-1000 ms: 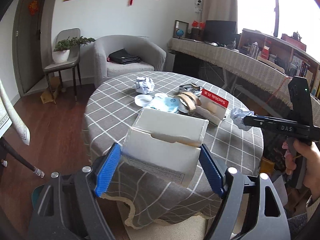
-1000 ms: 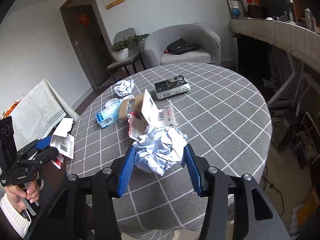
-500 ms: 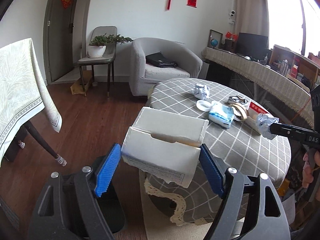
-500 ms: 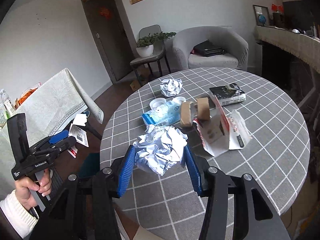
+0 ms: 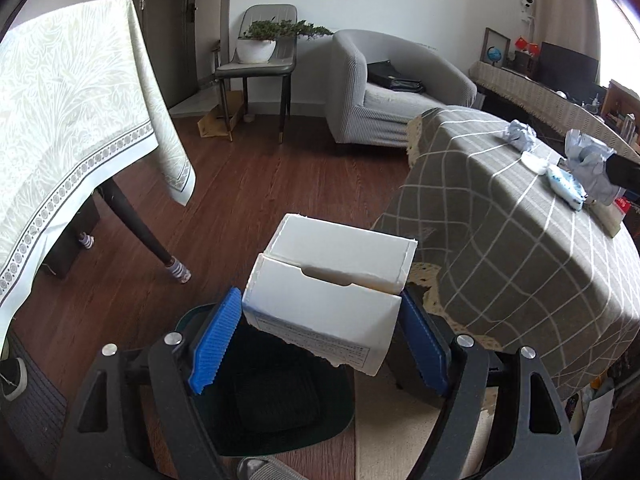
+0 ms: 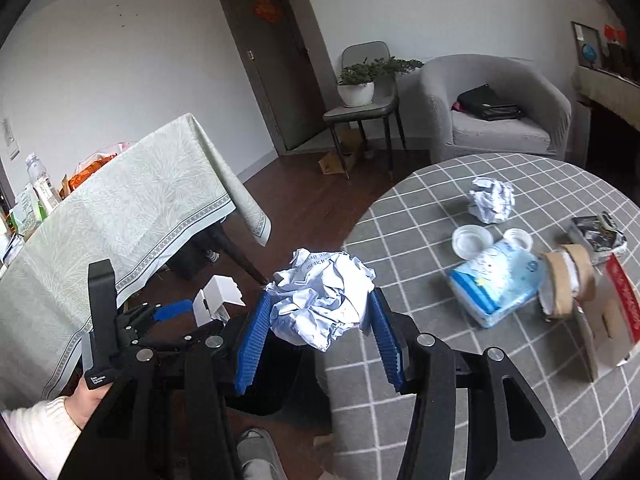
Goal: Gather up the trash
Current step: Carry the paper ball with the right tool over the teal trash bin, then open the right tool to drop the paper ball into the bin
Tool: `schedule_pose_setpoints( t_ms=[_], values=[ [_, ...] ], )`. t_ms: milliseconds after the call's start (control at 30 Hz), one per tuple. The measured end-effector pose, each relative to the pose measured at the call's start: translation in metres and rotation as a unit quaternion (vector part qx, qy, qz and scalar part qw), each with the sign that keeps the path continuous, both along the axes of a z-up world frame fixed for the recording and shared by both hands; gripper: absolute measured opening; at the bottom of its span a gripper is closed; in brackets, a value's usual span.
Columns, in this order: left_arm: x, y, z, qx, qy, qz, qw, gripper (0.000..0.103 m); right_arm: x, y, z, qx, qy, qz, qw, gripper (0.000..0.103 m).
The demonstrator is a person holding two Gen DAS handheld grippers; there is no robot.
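My left claw is clamped on a torn white cardboard box, its blue pads pressing the box's two sides. The box hangs over the dark bin on the wooden floor, off the edge of the round bench with the grey checked cloth. My right claw pinches a crumpled ball of paper between its blue pads, over the near edge of the bench and just above the same dark bin (only part of its black lining shows here). Left on the bench are a second crumpled paper ball, two small white lids, a blue tissue pack, a roll of brown tape, an open red-and-white carton and a dark packet. In the right wrist view my left hand, in a white sleeve, grips the handle of the other claw. A second table with a pale patterned cloth stands to the left.
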State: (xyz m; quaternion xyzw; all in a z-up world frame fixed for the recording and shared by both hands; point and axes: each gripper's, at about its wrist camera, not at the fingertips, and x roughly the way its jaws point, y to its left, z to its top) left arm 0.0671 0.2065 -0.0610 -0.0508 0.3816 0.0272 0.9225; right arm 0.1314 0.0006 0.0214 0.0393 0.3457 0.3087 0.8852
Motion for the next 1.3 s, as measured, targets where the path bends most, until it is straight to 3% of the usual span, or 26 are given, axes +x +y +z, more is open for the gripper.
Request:
schedule_pose_setpoints(
  t_ms=[300, 733, 967, 1133, 1300],
  values=[
    [-0.003, 0.039, -0.052, -0.006, 0.091, 0.007, 0.9958, 0.081, 0.01, 0.077, -0.03, -0.031, 0.029, 0.056, 0.998, 0.051],
    [-0.013, 0.081, -0.114, -0.006, 0.205, 0.023, 0.9786, 0.084, 0.024, 0.154, -0.085, -0.061, 0.083, 0.1, 0.99, 0.051],
    [-0.022, 0.095, -0.12, -0.009, 0.198, 0.021, 0.9799, 0.089, 0.029, 0.18, -0.115, -0.078, 0.111, 0.108, 0.985, 0.051],
    [-0.028, 0.107, -0.106, -0.025, 0.171, 0.029, 0.9846, 0.088, 0.032, 0.195, -0.134, -0.094, 0.129, 0.112, 0.981, 0.051],
    [-0.034, 0.11, -0.086, -0.026, 0.134, 0.031, 0.9902, 0.081, 0.034, 0.208, -0.155, -0.112, 0.145, 0.117, 0.976, 0.051]
  ],
)
